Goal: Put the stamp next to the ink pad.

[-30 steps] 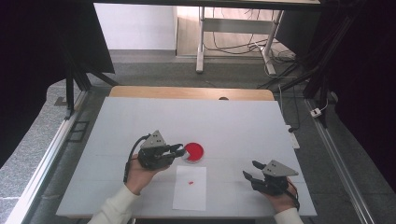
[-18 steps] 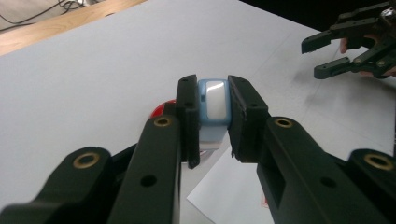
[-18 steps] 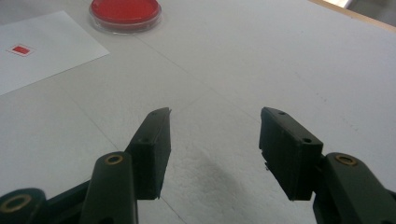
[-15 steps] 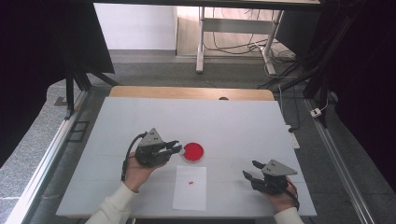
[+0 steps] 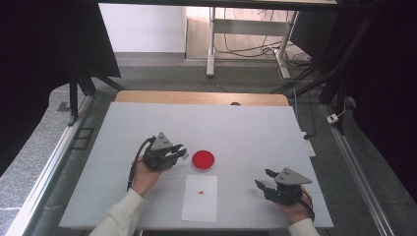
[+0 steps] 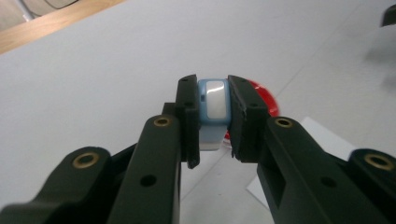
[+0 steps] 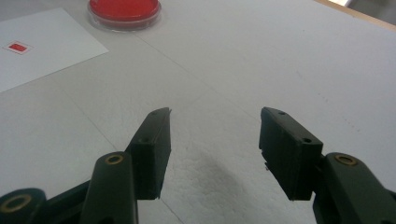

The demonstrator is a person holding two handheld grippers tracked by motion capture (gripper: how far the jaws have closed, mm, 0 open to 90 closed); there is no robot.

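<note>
My left gripper is shut on a small pale blue and white block, pinched between its black pads. In the high view the left gripper hangs just left of a round red dish. That red dish peeks out behind the jaws. A white sheet with a small red mark lies in front of the dish. My right gripper rests open at the table's near right; its jaws hold nothing, with the red dish and the sheet far off.
The white tabletop has a wooden strip along its far edge. Metal rails run down both sides. A desk frame and cables stand beyond the table.
My left gripper has shifted left and slightly toward the near side, away from the red dish it was touching. The right gripper has stayed put.
</note>
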